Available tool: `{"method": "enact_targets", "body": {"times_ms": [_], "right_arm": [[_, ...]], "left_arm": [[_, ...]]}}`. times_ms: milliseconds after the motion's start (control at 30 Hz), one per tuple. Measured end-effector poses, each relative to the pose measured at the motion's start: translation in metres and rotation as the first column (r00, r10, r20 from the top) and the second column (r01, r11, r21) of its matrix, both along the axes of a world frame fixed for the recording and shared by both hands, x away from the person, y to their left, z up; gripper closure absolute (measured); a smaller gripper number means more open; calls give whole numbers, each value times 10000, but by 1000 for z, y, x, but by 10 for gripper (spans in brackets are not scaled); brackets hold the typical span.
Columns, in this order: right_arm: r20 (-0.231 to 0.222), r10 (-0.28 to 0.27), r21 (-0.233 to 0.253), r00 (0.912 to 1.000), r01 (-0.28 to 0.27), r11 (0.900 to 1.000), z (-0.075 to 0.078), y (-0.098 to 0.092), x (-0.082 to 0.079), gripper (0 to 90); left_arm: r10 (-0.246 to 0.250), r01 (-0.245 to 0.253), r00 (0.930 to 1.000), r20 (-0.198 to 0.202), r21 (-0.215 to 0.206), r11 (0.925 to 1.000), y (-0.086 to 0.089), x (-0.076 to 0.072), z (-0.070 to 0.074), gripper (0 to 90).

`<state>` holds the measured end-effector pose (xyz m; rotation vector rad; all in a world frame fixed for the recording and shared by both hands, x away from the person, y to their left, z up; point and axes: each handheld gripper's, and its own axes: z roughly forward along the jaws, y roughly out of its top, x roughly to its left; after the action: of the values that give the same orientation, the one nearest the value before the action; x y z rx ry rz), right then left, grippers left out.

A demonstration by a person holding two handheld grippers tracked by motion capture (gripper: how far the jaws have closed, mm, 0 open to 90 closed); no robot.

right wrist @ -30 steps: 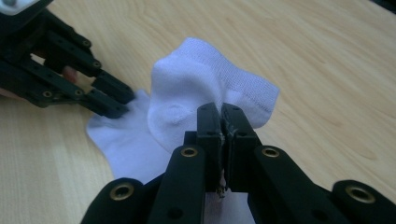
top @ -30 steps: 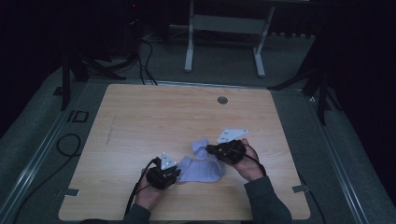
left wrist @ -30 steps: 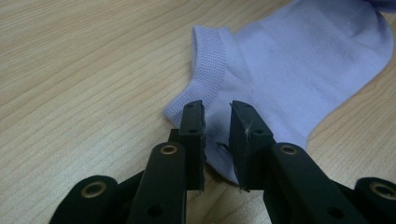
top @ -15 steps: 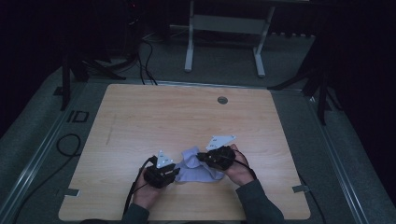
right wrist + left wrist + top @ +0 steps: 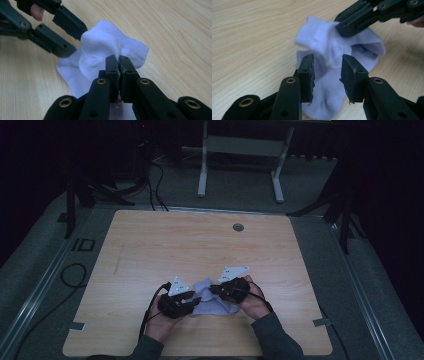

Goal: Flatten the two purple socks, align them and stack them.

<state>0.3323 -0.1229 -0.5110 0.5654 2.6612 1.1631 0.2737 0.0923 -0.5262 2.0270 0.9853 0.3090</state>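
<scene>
A pale lilac-white sock (image 5: 210, 299) lies crumpled near the front middle of the wooden table (image 5: 165, 245). My right gripper (image 5: 117, 60) is shut on a fold of the sock (image 5: 105, 50) and lifts that part up over the rest. My left gripper (image 5: 327, 67) is open, its jaws standing on either side of the sock (image 5: 329, 85) without pinching it. In the high view the left gripper (image 5: 192, 300) sits at the sock's left edge and the right gripper (image 5: 215, 290) at its upper right, both held by a person's hands.
A round grommet hole (image 5: 238, 227) sits near the table's far edge. Strips of tape (image 5: 75, 325) mark the front corners. A cable (image 5: 70, 275) lies on the floor at left, and a metal stand (image 5: 240, 150) is beyond the table.
My right gripper has moved left and toward the front, drawing the sock's fold over toward the left gripper. The left gripper has stayed almost in place.
</scene>
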Motion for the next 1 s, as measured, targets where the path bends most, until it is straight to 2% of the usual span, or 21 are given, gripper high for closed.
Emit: {"method": "enact_targets", "body": {"times_ms": [33,100,133,200,233,267,300,367,600,633,667,700,733,800,867,900,1000], "right_arm": [[0,18,2,10000,-18,10000,0,0,0,869],[-4,53,-7,10000,-53,10000,-2,0,-1,869],[-4,53,-7,10000,-53,10000,-2,0,-1,869],[-22,63,-47,10000,-63,10000,-4,0,-2,868],[-75,85,-98,9999,-86,9999,-5,1,-2,864],[-75,85,-98,9999,-86,9999,-5,1,-2,864],[-206,164,-40,9997,-165,9999,-5,1,-2,801],[-210,159,3,9997,-159,9999,-4,1,-2,773],[109,-156,502,9998,150,9986,13,-12,-8,653],[128,-470,404,9988,464,9981,18,-20,-8,654],[128,-470,404,9988,464,9981,18,-20,-8,654],[323,-804,153,9962,799,9967,20,-28,-8,702],[323,-804,153,9962,799,9967,20,-28,-8,702],[296,-1061,-103,9939,1064,9943,19,-37,-10,777],[167,-1282,-337,9916,1287,9911,14,-46,-12,830],[2,-1670,-555,9860,1668,9844,8,-55,-13,861],[-231,-1894,-666,9816,1875,9800,-1,-63,-14,875]], "left_arm": [[16,-16,10000,-33,37,10000,-2,1,-1,642],[97,-96,9999,-38,165,9998,-4,3,-3,768],[116,-114,9999,-52,270,9996,-5,4,-4,768],[92,-92,10000,0,330,9994,-5,3,-4,870],[88,-90,9999,50,321,9994,-5,2,-4,886],[42,-46,9999,108,410,9991,-5,2,-3,886],[51,-57,9999,139,433,9990,-5,1,-3,890],[87,-94,9998,177,399,9992,-4,1,-2,890],[154,-163,9996,231,394,9991,-2,1,-2,891],[161,-171,9996,236,403,9990,-2,1,-2,890],[166,-176,9996,238,420,9990,-2,1,-2,890],[182,-192,9995,239,419,9989,-2,1,-2,890],[196,-206,9995,240,409,9990,-2,1,-2,890],[205,-216,9995,247,431,9988,-2,1,-2,890],[197,-208,9995,254,468,9987,-1,1,-2,889],[190,-203,9995,261,496,9986,-1,1,-2,890],[181,-194,9995,251,524,9984,-1,2,-2,889]]}}
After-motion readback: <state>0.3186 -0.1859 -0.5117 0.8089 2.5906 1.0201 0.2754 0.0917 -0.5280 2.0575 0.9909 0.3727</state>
